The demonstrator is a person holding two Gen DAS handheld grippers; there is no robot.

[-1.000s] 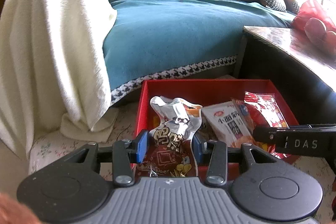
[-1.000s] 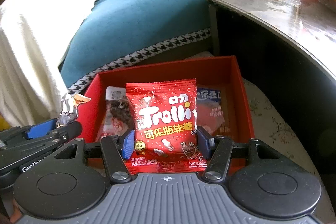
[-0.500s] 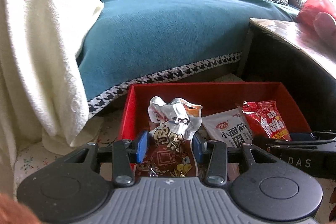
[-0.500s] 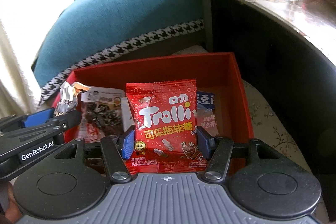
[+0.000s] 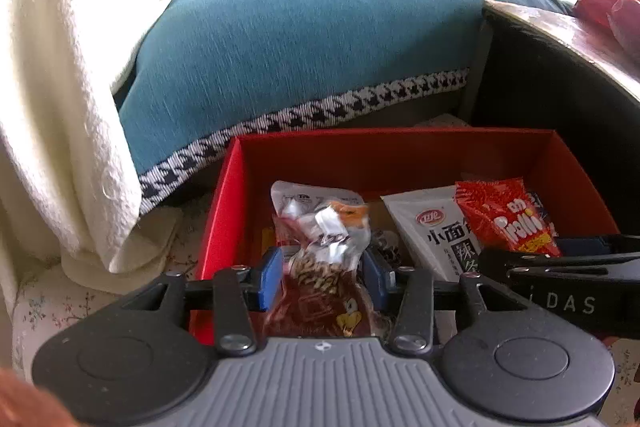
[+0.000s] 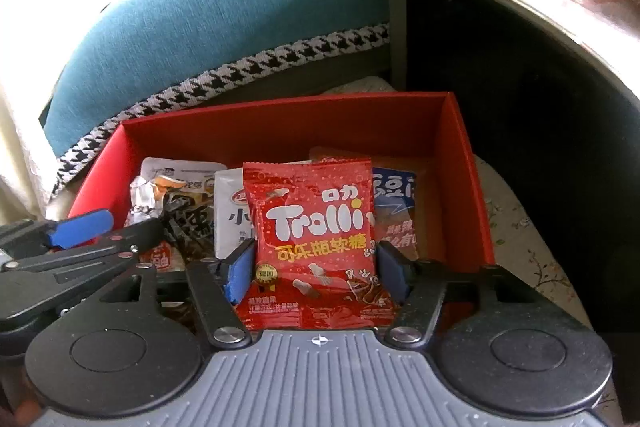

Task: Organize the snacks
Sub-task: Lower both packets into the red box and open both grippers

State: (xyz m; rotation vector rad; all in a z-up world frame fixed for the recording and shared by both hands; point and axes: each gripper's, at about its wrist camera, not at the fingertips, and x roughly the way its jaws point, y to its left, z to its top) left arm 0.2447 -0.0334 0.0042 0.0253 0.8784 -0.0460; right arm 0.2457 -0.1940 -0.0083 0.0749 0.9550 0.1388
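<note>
A red box [image 6: 460, 163] on the floor already holds several snack packets. Right tongs [image 6: 316, 271] are opening around a red candy bag [image 6: 312, 227] over it; left tongs [image 5: 322, 281] clamp a crumpled snack packet [image 5: 320, 251], unreleased.

Red cardboard box [image 6: 256, 131], red Trolli gummy packet [image 6: 316, 227] with white lettering, teal sofa cover [image 5: 320, 39] edged in black-and-white houndstooth, cream blanket [image 5: 52, 67], blue gripper pads [image 6: 240, 267]
</note>
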